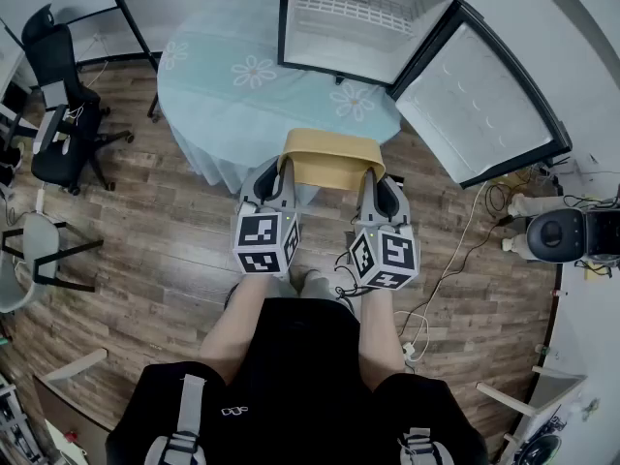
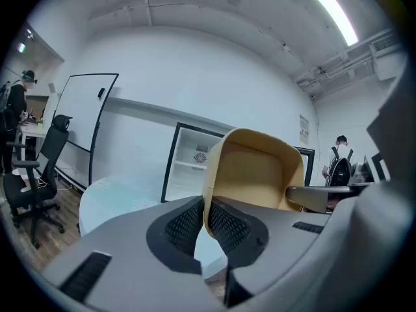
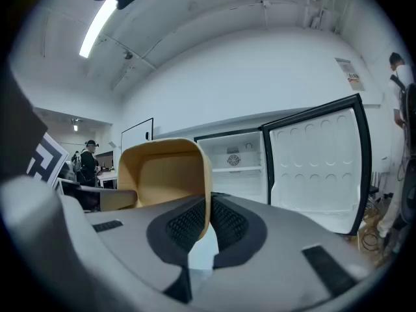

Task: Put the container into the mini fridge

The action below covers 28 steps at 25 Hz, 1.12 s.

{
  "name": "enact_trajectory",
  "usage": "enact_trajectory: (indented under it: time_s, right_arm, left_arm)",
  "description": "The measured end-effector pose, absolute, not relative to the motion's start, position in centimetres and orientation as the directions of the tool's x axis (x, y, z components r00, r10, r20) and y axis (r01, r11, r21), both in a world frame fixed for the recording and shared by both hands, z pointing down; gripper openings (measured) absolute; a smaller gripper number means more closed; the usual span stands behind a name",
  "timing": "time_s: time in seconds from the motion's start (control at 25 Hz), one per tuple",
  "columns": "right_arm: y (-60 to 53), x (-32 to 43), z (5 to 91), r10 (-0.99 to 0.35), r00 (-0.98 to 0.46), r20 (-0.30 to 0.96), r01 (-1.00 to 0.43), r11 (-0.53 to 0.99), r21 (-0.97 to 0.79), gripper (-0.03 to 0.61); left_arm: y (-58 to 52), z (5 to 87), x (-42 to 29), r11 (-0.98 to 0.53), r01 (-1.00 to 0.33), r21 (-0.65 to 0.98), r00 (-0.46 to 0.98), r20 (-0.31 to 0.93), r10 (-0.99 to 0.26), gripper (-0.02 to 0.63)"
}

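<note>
A tan rectangular container (image 1: 329, 159) hangs in the air in front of me, held by both grippers. My left gripper (image 1: 284, 177) is shut on its left wall (image 2: 208, 194). My right gripper (image 1: 373, 184) is shut on its right wall (image 3: 206, 197). The container's open inside (image 2: 257, 174) faces the gripper cameras. Beyond it stands the mini fridge (image 1: 358, 22) on a round table (image 1: 223, 95), its door (image 1: 480, 109) swung wide open to the right. The fridge's white inside with a wire shelf (image 3: 237, 168) is empty.
The round table wears a pale blue cloth with daisies. A black office chair (image 1: 58, 105) stands at the left. Cables and a black-and-white device (image 1: 567, 235) lie on the wood floor at the right. People stand in the background (image 2: 339, 161).
</note>
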State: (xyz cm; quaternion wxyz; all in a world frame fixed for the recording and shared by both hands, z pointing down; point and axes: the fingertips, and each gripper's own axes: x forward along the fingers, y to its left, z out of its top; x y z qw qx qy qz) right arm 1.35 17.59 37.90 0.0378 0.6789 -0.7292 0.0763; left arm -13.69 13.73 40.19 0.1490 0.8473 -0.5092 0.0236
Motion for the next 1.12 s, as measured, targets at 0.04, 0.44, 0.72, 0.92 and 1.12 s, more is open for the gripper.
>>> enact_trajectory:
  time_s: [0.04,0.44,0.72,0.92,1.12]
  right_arm:
    - [17.6,1.3,37.9,-0.984,-0.076,0.159,-0.996,0.067,-0.061,0.015]
    - [17.0,0.1,38.2,-0.983,-0.069,0.173,-0.997,0.062,-0.046,0.021]
    - [16.7,0.1,38.9,-0.979,-0.059,0.195,-0.998,0.054,-0.03,0.021]
    - [16.1,-0.2,38.8,-0.978,-0.068,0.197,-0.998,0.065,-0.026,0.021]
    - [15.1,-0.4,38.6,-0.979,-0.074,0.189,-0.997,0.071,-0.025,0.021]
  left_arm:
    - [13.7,40.2,-13.8,-0.436,-0.87,0.23,0.48,0.192,-0.856,0.012]
    - [13.2,40.5,-14.9,-0.433,-0.866,0.251,0.483,0.19,-0.855,0.014]
    - [12.9,41.5,-14.9,-0.434,-0.859,0.273,0.492,0.204,-0.846,0.015]
    - [12.5,41.5,-15.2,-0.426,-0.859,0.282,0.488,0.204,-0.849,0.014]
    - [11.4,41.2,-15.4,-0.423,-0.862,0.278,0.482,0.196,-0.854,0.015]
